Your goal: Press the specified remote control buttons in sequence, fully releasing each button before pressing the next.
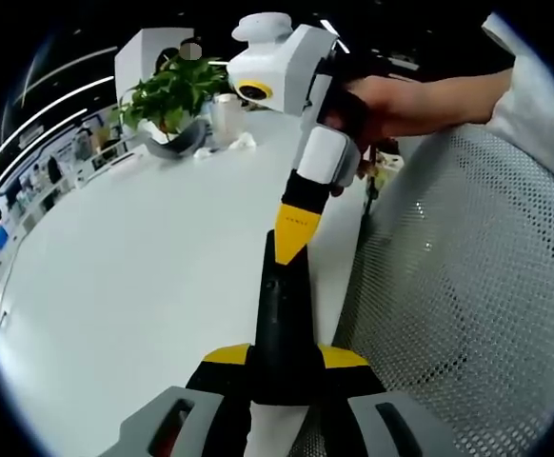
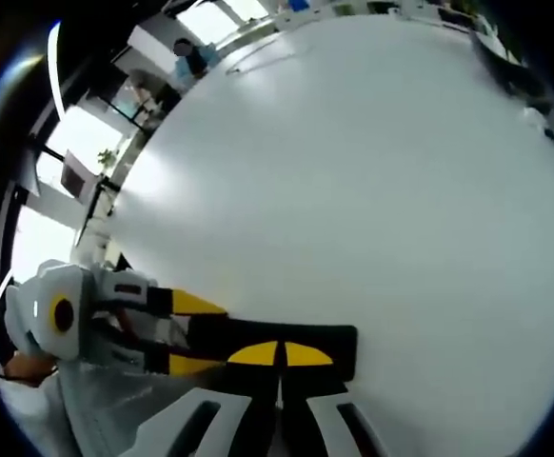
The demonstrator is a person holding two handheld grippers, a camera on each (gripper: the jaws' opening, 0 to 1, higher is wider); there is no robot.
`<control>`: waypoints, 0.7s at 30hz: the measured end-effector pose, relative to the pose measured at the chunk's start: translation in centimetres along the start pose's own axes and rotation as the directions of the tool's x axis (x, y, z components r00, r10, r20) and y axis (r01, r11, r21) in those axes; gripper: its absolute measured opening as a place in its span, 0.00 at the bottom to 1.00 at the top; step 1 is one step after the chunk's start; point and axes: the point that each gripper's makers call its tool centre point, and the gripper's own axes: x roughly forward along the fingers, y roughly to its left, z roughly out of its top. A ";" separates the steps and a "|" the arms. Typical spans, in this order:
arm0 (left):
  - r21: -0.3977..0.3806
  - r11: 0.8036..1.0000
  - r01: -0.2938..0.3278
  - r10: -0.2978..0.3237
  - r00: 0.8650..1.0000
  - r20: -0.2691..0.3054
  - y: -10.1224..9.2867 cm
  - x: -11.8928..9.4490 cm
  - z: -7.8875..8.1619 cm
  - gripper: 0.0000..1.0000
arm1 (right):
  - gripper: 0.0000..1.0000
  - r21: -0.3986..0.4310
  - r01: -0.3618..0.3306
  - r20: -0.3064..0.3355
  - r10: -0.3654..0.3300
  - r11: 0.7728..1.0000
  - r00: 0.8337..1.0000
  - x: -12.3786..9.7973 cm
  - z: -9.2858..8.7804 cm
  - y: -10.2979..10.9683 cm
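In the left gripper view, the left gripper (image 1: 282,381) rises from 6 o'clock with its 2 yellow-tipped jaws clamped on the near end of a long black remote control (image 1: 282,319). The remote runs from the jaws up toward the middle of the picture, lying over the edge of a white table (image 1: 134,276). The right gripper (image 1: 294,233) comes in from 1 o'clock, held by a person's hand (image 1: 401,100); its yellow tips meet in a point that rests on the far end of the remote. A perforated white chair back (image 1: 467,276) sits at 3 to 4 o'clock, just beside the table edge. At 11 o'clock, far across the table, stands a potted plant (image 1: 172,100) with crumpled white tissue (image 1: 239,145) just beside it.

In the right gripper view, the right gripper (image 2: 279,354) rises from 6 o'clock, its 2 jaws drawn together with both yellow tips pressed on the top face of the remote control (image 2: 286,347), which lies crosswise at about 6 to 7 o'clock. The left gripper (image 2: 196,333) enters from 8 o'clock, its yellow jaws pinching the remote's end from either side. The white table (image 2: 353,171) spreads from the centre toward 12 and 3 o'clock. No buttons can be made out on the remote.
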 end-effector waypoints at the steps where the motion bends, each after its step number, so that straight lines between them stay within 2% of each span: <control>1: -0.001 1.000 0.000 0.000 1.000 0.001 0.0 0.0 0.0 0.25 | 0.00 0.004 -0.002 0.000 0.002 1.000 1.000 0.0 0.0 0.0; 9: -0.003 1.000 -0.001 0.001 1.000 0.002 0.0 0.0 0.1 0.25 | 0.00 0.059 -0.022 -0.004 0.023 0.998 1.000 -0.1 0.0 -0.1; 21: 0.000 1.000 0.000 0.000 1.000 0.002 -0.1 0.0 0.1 0.25 | 0.00 0.077 -0.003 -0.001 0.003 0.997 1.000 -0.5 -0.3 -0.4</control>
